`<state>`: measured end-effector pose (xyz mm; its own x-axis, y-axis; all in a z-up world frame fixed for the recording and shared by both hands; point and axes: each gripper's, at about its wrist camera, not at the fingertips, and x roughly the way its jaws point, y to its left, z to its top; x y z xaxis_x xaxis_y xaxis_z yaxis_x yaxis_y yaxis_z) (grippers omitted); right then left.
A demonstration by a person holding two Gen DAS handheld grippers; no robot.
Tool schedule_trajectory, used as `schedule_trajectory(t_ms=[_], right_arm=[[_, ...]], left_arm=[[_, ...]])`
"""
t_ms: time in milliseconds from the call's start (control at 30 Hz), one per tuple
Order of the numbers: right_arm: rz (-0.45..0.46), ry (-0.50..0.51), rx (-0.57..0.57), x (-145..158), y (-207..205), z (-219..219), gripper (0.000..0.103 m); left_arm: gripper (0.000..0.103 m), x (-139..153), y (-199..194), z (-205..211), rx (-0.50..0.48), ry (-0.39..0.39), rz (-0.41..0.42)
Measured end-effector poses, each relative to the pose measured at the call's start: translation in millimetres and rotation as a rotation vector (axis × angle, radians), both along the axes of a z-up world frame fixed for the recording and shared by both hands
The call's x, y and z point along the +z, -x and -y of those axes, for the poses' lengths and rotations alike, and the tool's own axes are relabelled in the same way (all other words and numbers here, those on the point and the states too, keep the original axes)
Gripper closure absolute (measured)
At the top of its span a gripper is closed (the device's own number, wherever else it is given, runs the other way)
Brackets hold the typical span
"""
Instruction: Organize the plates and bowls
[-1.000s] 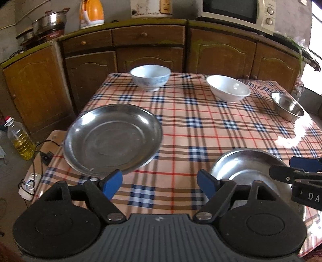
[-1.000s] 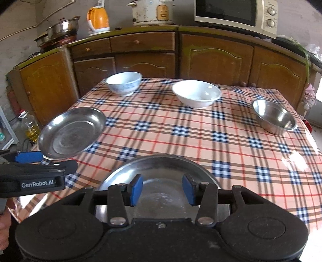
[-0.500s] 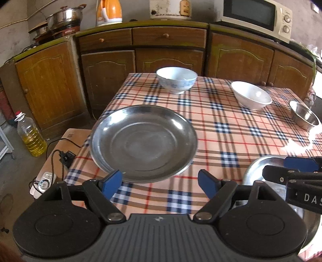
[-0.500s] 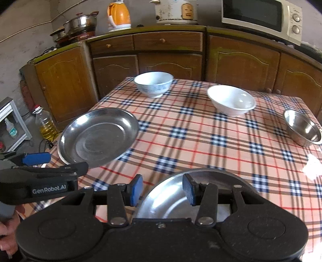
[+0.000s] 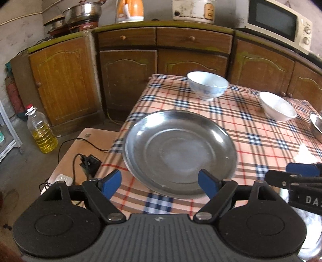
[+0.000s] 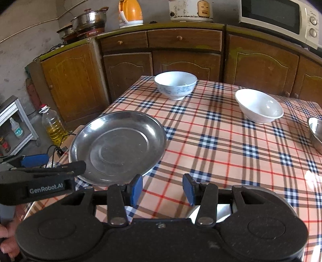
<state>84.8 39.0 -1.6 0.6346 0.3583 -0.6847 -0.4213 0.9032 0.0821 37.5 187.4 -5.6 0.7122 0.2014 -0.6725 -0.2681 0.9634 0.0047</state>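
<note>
Left gripper [image 5: 160, 180] hangs low at the near edge of a checked surface [image 6: 221, 141], its two blue pads spread wide with nothing between them. Right gripper [image 6: 162, 190] sits beside it, its two blue pads partly apart and likewise gripping nothing.

One large steel plate [image 6: 117, 148] serves as the landmark. It lies flat at the surface's near left corner, with its rim reaching over the surface's edge. The left gripper's pads straddle the near rim of this plate without touching it. A second steel plate [image 5: 310, 237] lies to the right of the landmark, mostly hidden under the right gripper's body, so only slivers of it show.

Three bowls stand on the surface, all upright. One white bowl with a blue pattern [image 6: 175, 84] sits beyond the landmark plate, near the far edge. One plain white bowl [image 6: 259, 105] sits farther right of that. One steel bowl [image 6: 316, 131] is farthest right, cut off by the frame edge.

Off the surface, left of the landmark plate, one bottle of yellow oil [image 5: 41, 131] stands on the floor. Behind everything runs a row of wooden cabinets [image 6: 181, 52] carrying one microwave [image 6: 279, 18] and one orange kettle [image 6: 130, 13].
</note>
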Motion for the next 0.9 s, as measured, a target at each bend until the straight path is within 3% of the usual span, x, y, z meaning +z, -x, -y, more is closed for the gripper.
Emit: schedule_trajectory(t_ms=[400, 633, 900], right_arm=[[-0.045, -0.003, -0.03, -16.4, -36.5, -20.5, 0.048], [-0.083, -0.013, -0.057, -30.7, -66.5, -33.5, 0.043], [-0.133, -0.033, -0.097, -53.7, -98.8, -45.8, 0.039]], left_arm=[[0.018, -21.7, -32.0, -62.3, 0.15, 0.074, -0.023], [0.02, -32.8, -52.5, -78.2, 0.147, 0.087, -0.018], [0.03, -40.0, -70.5, -84.7, 0.096, 0.094, -0.002]])
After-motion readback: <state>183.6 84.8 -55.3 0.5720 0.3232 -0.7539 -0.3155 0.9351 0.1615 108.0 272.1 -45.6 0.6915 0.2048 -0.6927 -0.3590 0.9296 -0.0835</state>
